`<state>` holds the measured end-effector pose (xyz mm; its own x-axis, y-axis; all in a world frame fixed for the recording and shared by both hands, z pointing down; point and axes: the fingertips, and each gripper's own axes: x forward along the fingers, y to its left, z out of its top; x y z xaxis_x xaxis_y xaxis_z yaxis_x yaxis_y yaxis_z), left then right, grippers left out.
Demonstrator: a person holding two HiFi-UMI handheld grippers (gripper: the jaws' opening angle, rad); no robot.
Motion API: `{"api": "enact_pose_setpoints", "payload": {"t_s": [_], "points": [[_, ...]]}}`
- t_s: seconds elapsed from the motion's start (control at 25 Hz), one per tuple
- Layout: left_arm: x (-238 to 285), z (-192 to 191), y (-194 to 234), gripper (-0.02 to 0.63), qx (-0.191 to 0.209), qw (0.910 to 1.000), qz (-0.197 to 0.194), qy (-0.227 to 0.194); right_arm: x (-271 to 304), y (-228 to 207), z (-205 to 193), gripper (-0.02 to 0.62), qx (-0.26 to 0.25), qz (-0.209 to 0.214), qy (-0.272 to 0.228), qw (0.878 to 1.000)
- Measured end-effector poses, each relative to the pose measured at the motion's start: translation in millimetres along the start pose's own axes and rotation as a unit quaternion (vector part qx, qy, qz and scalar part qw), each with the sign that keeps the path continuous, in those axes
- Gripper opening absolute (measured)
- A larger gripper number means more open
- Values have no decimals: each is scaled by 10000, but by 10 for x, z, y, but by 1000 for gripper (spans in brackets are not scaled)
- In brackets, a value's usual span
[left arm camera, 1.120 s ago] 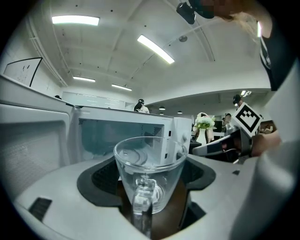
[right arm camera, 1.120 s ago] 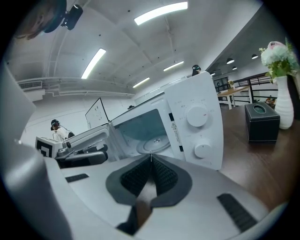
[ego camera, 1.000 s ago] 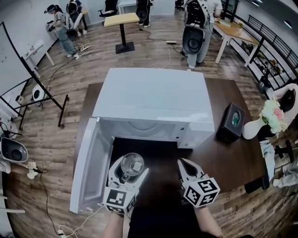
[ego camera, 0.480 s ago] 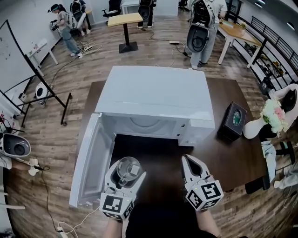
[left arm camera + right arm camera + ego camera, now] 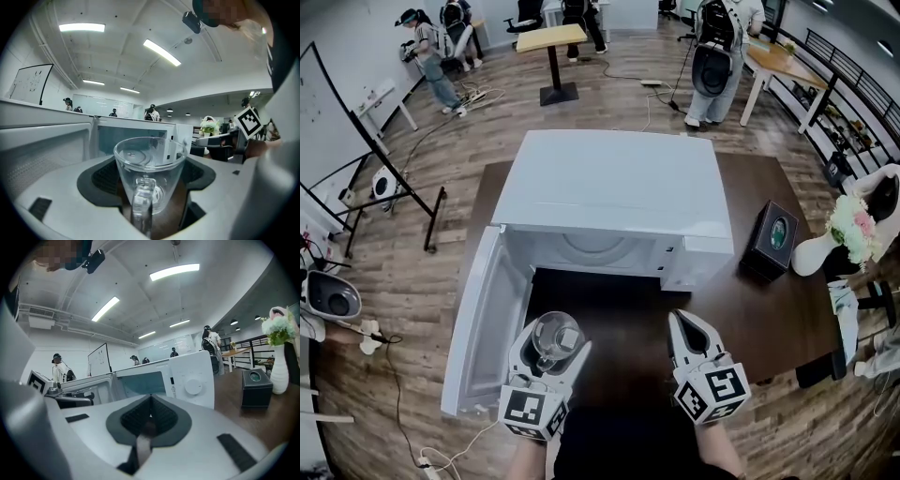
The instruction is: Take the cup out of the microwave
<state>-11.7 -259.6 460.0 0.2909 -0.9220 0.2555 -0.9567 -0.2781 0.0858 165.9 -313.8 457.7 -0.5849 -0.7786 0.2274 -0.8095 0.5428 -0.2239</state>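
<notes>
1. My left white plastic gripper (image 5: 557,337) and right white plastic gripper (image 5: 682,324) have smooth, rounded shells.
2. Each carries a black-and-white marker cube (image 5: 532,413).
3. Black ribbed pads (image 5: 133,418) line their jaws.
4. I wear a dark garment (image 5: 619,455).

Microwave (image 5: 609,192) mouth gapes toward the front, so straight in and out works. The swung-out door (image 5: 483,319) walls off the left, just beside the left tongs (image 5: 557,337) clamped on the cup (image 5: 551,343). Bare counter (image 5: 769,319) runs right until the black box (image 5: 772,241) and vase (image 5: 807,260).
</notes>
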Motion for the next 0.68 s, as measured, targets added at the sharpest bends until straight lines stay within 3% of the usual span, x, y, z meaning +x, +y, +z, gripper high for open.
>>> {"api": "enact_pose_setpoints", "payload": {"t_s": [0.68], "points": [[114, -4, 36, 383, 32, 10000, -29, -12, 102, 64, -17, -6, 41, 99, 38, 9999]]}}
